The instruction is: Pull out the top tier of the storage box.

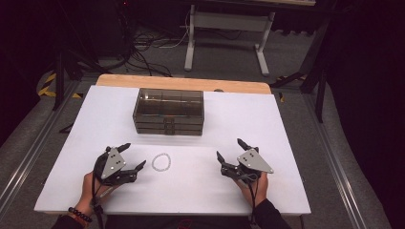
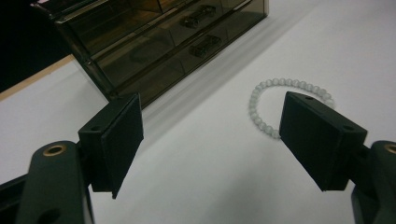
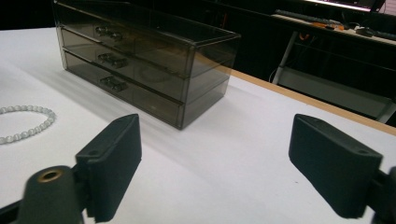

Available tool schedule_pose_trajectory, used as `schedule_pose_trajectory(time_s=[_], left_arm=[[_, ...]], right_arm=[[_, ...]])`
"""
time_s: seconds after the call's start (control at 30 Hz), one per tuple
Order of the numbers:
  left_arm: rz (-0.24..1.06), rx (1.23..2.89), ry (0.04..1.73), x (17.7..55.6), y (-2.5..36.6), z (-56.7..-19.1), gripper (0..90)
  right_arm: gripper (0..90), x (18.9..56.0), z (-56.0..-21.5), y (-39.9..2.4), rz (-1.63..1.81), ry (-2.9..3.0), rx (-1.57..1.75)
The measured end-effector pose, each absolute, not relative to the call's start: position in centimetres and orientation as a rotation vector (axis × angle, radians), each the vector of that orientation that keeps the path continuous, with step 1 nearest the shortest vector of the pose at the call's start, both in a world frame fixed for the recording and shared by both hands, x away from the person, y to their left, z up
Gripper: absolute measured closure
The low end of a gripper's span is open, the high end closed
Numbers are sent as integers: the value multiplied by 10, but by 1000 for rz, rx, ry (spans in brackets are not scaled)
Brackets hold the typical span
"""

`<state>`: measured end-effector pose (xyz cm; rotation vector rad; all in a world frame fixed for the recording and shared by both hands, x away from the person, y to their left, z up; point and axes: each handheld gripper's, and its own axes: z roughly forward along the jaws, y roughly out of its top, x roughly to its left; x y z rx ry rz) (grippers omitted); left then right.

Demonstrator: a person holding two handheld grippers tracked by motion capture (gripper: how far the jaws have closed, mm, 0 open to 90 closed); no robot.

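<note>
A small smoky-brown drawer box (image 1: 168, 112) with three drawers stands at the middle back of the white table top (image 1: 286, 124). A ring of pale beads, a bracelet (image 1: 161, 162), lies flat in front of it, left of centre. My left gripper (image 1: 135, 154) is just left of the bracelet, open, with nothing between its jaws. In the left gripper view the bracelet (image 2: 254, 105) lies beyond the right jaw, and the drawer box (image 2: 163, 42) is farther off. My right gripper (image 1: 228, 147) rests open at the front right, pointing toward the box (image 3: 140, 65); the bracelet (image 3: 44, 123) shows at its far left.
A strip of the wooden table edge (image 1: 181, 82) shows behind the white top. On the floor beyond are a white desk frame (image 1: 227, 28) and loose cables (image 1: 148, 47). Metal rails (image 1: 28, 157) run along both sides of the table.
</note>
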<state>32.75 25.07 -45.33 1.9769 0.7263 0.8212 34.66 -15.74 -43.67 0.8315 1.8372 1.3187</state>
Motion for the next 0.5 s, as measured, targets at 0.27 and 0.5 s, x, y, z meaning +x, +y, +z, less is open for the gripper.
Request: schedule_pose_trajectory(time_s=[0.27, 0.5], left_arm=[[877, 1948, 735, 348, 226, -449, 338], [961, 1922, 735, 363, 208, -445, 407]], right_arm=[[161, 340, -437, -183, 1285, 1773, 868], [166, 340, -439, -183, 1276, 1782, 868]])
